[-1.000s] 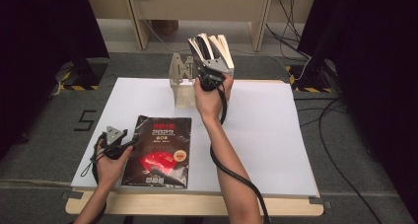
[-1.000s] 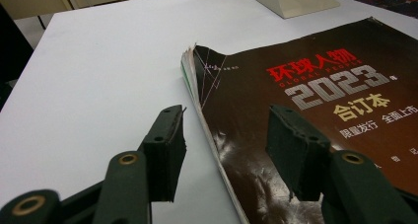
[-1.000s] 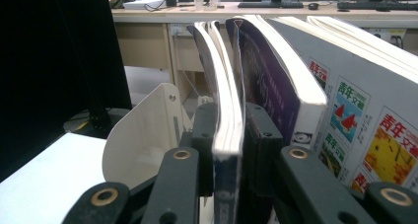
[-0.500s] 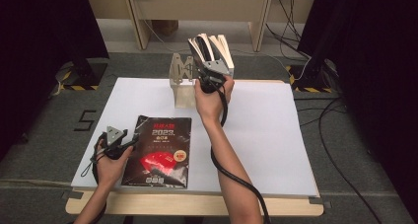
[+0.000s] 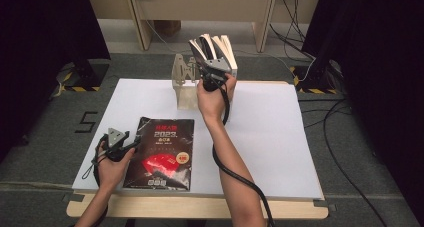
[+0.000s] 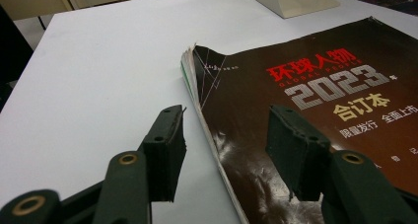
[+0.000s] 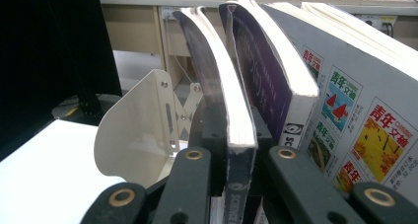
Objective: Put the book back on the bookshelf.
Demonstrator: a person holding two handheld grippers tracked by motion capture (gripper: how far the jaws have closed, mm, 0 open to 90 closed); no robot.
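Right jaws: had just been closing; right gripper (image 7: 231, 184) clenched on the curved magazine (image 7: 224, 100) standing in the bookend (image 7: 143, 130) row.
Left jaws: left gripper (image 6: 224, 160) released, straddling the dark 2023 magazine (image 6: 315, 100) flat on the worktop (image 5: 260, 132).
Meaning: probably ready to pull it out.

"2023" on the dark magazine (image 5: 162, 152); "5" on the floor (image 5: 88, 121)

high: above, forward-down, far | tool views: close, level | shared: table (image 5: 270, 137)

Right gripper (image 5: 209, 68) apparently grips 1 upright book (image 5: 200, 49); magazine (image 5: 162, 153) lies flat.
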